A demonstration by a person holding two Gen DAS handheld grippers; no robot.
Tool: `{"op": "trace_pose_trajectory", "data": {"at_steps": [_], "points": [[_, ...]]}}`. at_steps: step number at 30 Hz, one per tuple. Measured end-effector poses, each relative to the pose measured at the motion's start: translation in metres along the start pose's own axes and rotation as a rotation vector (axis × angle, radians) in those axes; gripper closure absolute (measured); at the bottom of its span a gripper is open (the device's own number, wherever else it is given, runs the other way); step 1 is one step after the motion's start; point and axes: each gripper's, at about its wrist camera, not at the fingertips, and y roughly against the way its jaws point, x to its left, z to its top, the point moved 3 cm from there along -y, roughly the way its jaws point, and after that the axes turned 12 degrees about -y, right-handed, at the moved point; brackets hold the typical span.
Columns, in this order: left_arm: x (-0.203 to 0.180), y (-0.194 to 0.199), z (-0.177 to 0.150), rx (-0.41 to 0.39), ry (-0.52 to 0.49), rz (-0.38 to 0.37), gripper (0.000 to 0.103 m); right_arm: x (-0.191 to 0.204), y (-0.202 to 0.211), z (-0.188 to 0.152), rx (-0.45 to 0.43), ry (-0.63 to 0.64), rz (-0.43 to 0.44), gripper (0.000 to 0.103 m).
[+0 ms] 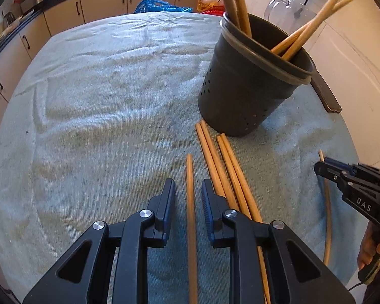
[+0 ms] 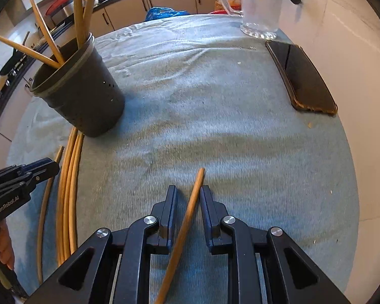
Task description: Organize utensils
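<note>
Beside the holder, each released tool straddles a chopstick.

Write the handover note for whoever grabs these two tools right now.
Left tool: open, a single chopstick between its fingers, not gripped.
Right tool: open, another chopstick between its fingers, not gripped.
Done: four chopsticks stand in the dark holder.
Left: both straddled sticks, plus the four-stick bundle lying on the towel in front of the holder.
Phone and glass jug sit on the far right; leave them.
</note>
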Motion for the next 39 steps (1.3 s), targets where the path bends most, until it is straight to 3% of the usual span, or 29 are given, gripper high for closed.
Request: {"op": "trace_pose_trajectory", "data": {"at_steps": [2,5,8,14,21,27,39], "points": [[-0.001,0.000,-0.001,-0.012,-0.021,0.011,0.083,0.002,-0.001,0.001,-0.009,0.010,-0.011,0.083],[-0.002,0.002,-0.005,-0.022,-0.040,0.045,0.098,0.004,-0.002,0.002,-0.033,0.018,-0.013,0.094],[0.004,0.008,-0.008,-0.034,0.014,0.015,0.098,-0.001,0.001,0.004,-0.039,-0.023,0.026,0.097],[0.016,0.050,-0.017,-0.126,0.056,0.005,0.098,-0.002,0.046,0.002,-0.161,-0.021,0.096,0.097],[-0.003,0.131,-0.038,-0.296,-0.002,0.056,0.098,-0.001,0.113,-0.013,-0.306,-0.029,0.168,0.097],[-0.022,0.181,-0.056,-0.406,-0.036,0.077,0.098,-0.003,0.155,-0.031,-0.375,-0.048,0.226,0.097],[-0.049,0.230,-0.094,-0.520,-0.070,0.134,0.098,0.003,0.213,-0.071,-0.497,0.011,0.240,0.097]]}}
